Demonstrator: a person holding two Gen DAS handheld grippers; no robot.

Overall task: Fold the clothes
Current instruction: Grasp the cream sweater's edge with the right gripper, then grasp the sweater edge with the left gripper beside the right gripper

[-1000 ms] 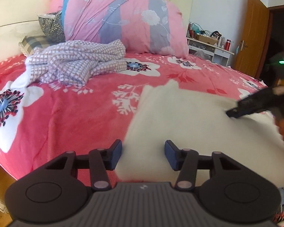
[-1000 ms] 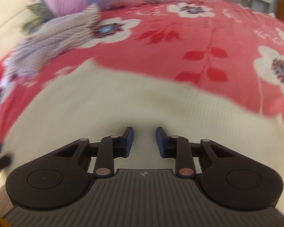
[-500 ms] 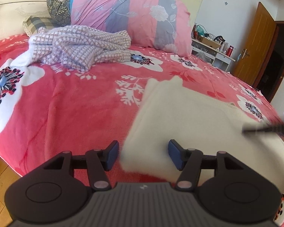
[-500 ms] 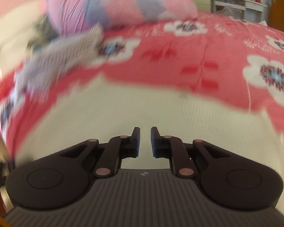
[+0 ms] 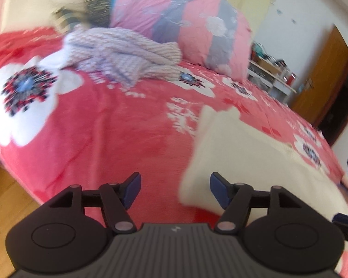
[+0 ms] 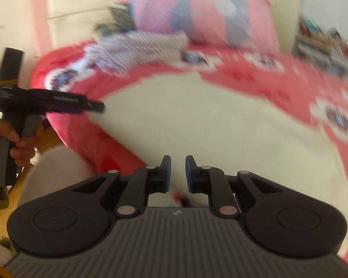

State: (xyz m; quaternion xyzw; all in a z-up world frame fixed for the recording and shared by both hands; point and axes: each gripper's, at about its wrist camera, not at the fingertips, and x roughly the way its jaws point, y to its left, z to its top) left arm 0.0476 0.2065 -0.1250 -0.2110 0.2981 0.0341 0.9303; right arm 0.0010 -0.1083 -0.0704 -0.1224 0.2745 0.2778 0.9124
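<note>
Left gripper [image 5: 175,188] has its jaws wide apart and opening, nothing pinched; the near-left corner of the cream garment [image 5: 255,162] sits just ahead, between the fingers but not pressed. Right gripper [image 6: 178,170] has jaws close together with a narrow gap, opening slightly, nothing clamped; cream cloth lies below and beyond it. The garment lies flat near the front edge of the red floral bed [image 5: 104,127], with bare cover to its left. Further back, a checked garment [image 5: 127,53] is heaped before a pink pillow [image 5: 185,23]. Only the right view shows the left hand [image 6: 16,139] gripping its handle; only the left view shows the door [image 5: 320,76].
</note>
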